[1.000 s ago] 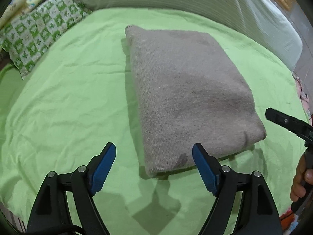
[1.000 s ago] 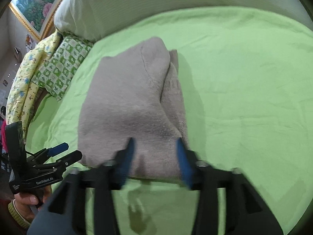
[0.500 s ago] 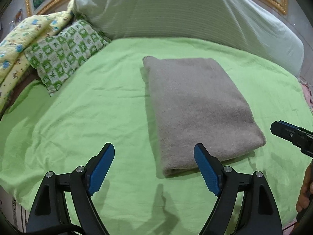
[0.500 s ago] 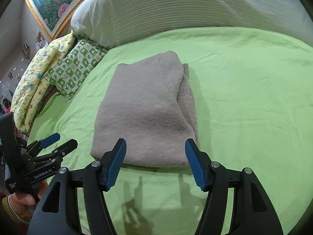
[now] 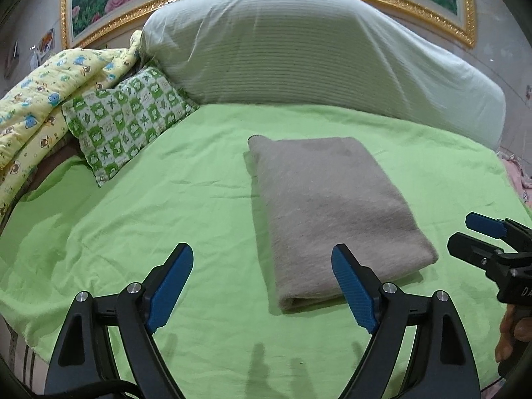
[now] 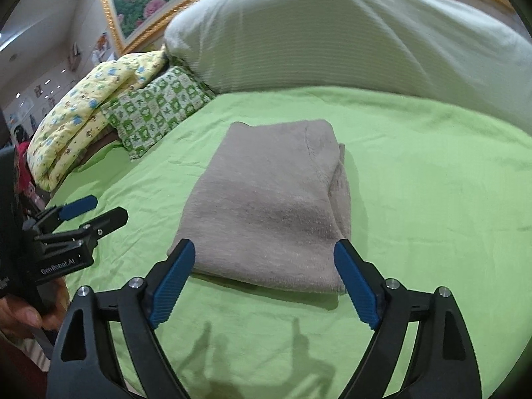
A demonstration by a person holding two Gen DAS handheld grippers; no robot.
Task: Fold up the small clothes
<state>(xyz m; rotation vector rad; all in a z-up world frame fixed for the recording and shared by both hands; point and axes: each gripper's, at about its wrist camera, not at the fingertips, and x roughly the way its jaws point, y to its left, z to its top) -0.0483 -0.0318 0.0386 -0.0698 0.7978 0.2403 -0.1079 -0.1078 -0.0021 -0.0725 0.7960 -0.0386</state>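
Note:
A grey knitted garment (image 5: pixel 329 206) lies folded into a neat rectangle on the green bedsheet (image 5: pixel 166 206); it also shows in the right wrist view (image 6: pixel 272 206). My left gripper (image 5: pixel 262 266) is open and empty, held above the sheet just short of the garment's near left corner. My right gripper (image 6: pixel 264 266) is open and empty, held above the garment's near edge. Each gripper shows in the other's view, the right one (image 5: pixel 478 236) at the far right and the left one (image 6: pixel 89 211) at the far left, both open.
A large white striped pillow (image 5: pixel 316 53) lies along the head of the bed. A green patterned pillow (image 5: pixel 126 119) and a yellow printed quilt (image 5: pixel 40 99) sit at the far left. A gold-framed picture (image 5: pixel 99 3) hangs behind. The bed's near edge is below the grippers.
Both grippers have drawn back and up from the folded garment, which now looks smaller. The right gripper has opened wider and let the garment's edge go.

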